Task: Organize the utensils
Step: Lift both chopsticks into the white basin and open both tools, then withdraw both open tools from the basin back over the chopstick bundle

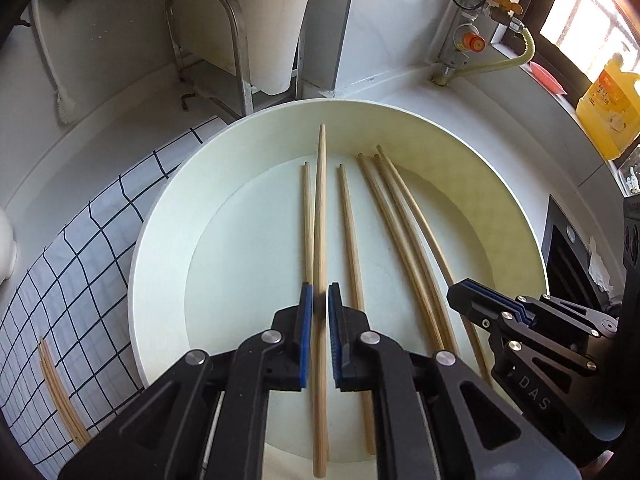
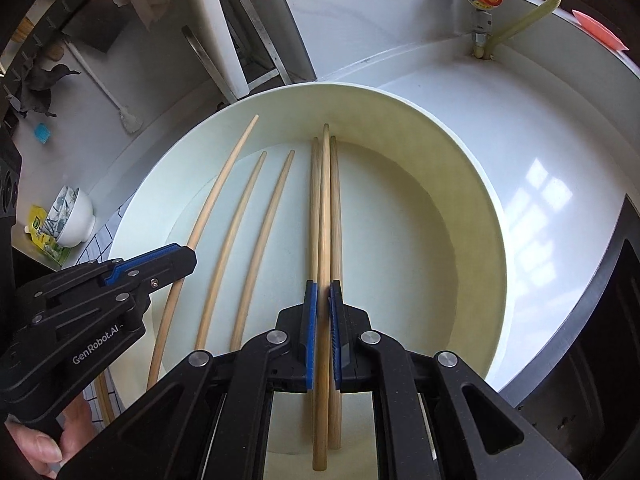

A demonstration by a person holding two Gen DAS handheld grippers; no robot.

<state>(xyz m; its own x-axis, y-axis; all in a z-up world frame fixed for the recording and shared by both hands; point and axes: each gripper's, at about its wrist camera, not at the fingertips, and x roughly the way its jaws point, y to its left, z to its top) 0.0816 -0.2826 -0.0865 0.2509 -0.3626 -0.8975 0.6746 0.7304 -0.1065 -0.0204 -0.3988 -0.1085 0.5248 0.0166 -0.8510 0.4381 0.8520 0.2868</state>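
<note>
**Cream basin holds six chopsticks, one between each pair of tongs**

Cream-white and round, the basin (image 1: 400, 120) sits on a white tabletop (image 2: 520, 140) and fills most of both wrist views. Six wooden chopsticks lie lengthwise in it, all pointing towards the far wall.

The left tongs (image 1: 319, 292) point down into the basin with the loose chopstick (image 1: 321, 200) between their blue pads. The pads stand slightly parted, with a thin dark gap showing on one side of the stick, so it is released rather than gripped. Its far tip reaches up the basin's far wall. One chopstick lies just beside it on each side.

The right tongs (image 2: 323, 288) are clenched on the held chopstick (image 2: 325, 200), their pads pressed against both of its sides. Two more chopsticks run close along it, one on each side, lower in the basin. Whether the held chopstick is clear of the basin floor cannot be told.

The two pairs of tongs are near each other over the near part of the basin, the left one to the left. A hand (image 2: 36, 444) grips the left handle.

Left of the basin lies a checked cloth (image 1: 80, 260) with a few more chopsticks on it (image 1: 60, 392). Stacked bowls (image 2: 76, 220) stand further left, and a yellow bottle (image 1: 608, 108) stands by the window.
</note>
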